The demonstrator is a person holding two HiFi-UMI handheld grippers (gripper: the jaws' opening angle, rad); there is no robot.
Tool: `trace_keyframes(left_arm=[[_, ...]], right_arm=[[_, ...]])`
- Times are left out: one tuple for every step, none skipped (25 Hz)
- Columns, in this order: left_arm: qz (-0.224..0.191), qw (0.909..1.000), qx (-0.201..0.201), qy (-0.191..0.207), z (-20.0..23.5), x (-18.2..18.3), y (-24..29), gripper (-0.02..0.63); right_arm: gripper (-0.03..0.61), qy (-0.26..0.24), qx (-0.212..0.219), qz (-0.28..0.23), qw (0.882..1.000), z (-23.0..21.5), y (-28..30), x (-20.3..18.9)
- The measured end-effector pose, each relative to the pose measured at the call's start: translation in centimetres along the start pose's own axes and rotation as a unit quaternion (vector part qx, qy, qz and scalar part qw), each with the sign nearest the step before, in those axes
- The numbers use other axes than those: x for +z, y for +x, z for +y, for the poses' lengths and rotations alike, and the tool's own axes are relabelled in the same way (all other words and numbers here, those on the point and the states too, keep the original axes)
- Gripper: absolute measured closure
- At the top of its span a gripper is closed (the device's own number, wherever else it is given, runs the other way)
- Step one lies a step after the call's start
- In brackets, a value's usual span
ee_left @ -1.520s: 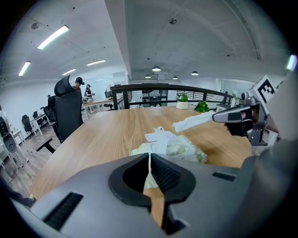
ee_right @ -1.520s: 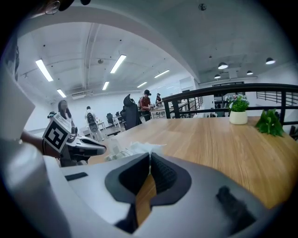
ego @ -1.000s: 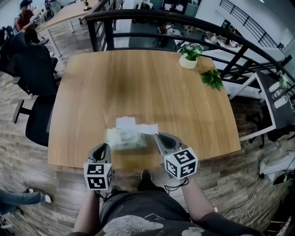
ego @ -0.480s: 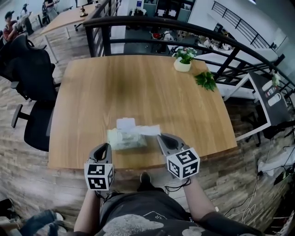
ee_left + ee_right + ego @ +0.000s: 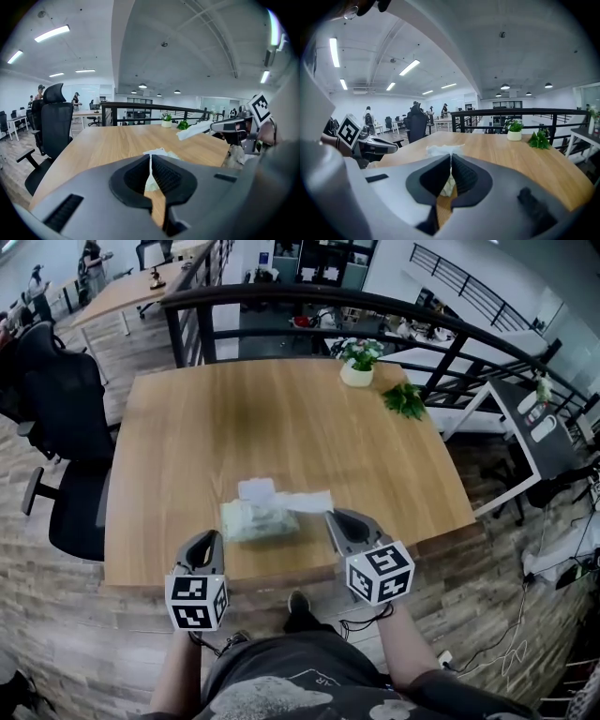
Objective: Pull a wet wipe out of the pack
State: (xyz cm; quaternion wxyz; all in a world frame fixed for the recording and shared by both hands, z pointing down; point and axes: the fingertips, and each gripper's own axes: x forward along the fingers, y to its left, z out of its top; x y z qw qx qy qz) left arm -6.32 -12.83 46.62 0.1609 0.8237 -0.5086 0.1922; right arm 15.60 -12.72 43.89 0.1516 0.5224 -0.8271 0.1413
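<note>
The pale green wet wipe pack (image 5: 258,522) lies on the wooden table (image 5: 281,418) near its front edge, with its white lid flap (image 5: 256,489) open. My right gripper (image 5: 333,515) is just right of the pack, shut on a white wet wipe (image 5: 307,501) that stretches left over the pack's top. In the right gripper view the wipe (image 5: 445,150) pokes out above the closed jaws. The left gripper view shows the right gripper (image 5: 225,126) with the wipe (image 5: 194,130) sticking out of its tip. My left gripper (image 5: 210,534) is shut at the pack's left front corner; I see nothing gripped in it.
A white pot with a flowering plant (image 5: 357,371) and a green leafy sprig (image 5: 405,399) sit at the table's far right. A black railing (image 5: 375,306) runs behind the table. A black office chair (image 5: 56,427) stands to the left.
Both grippers have lifted a little. The wipe stays in the right jaws and the pack has stayed in place on the table.
</note>
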Motion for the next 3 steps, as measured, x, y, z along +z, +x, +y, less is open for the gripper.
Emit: trace_keyframes(left_arm=[[-0.003, 1.0, -0.001, 0.001, 0.06, 0.12, -0.39, 0.591], [-0.006, 1.0, -0.002, 0.001, 0.11, 0.23, -0.79, 0.591], [-0.009, 1.0, -0.003, 0.002, 0.16, 0.34, -1.19, 0.591]], right_arm=[[0.549, 0.001, -0.002, -0.002, 1.0, 0.24, -0.35, 0.09], [0.549, 0.001, -0.003, -0.004, 1.0, 0.49, -0.71, 0.18], [0.549, 0.001, -0.005, -0.006, 1.0, 0.75, -1.07, 0.26]])
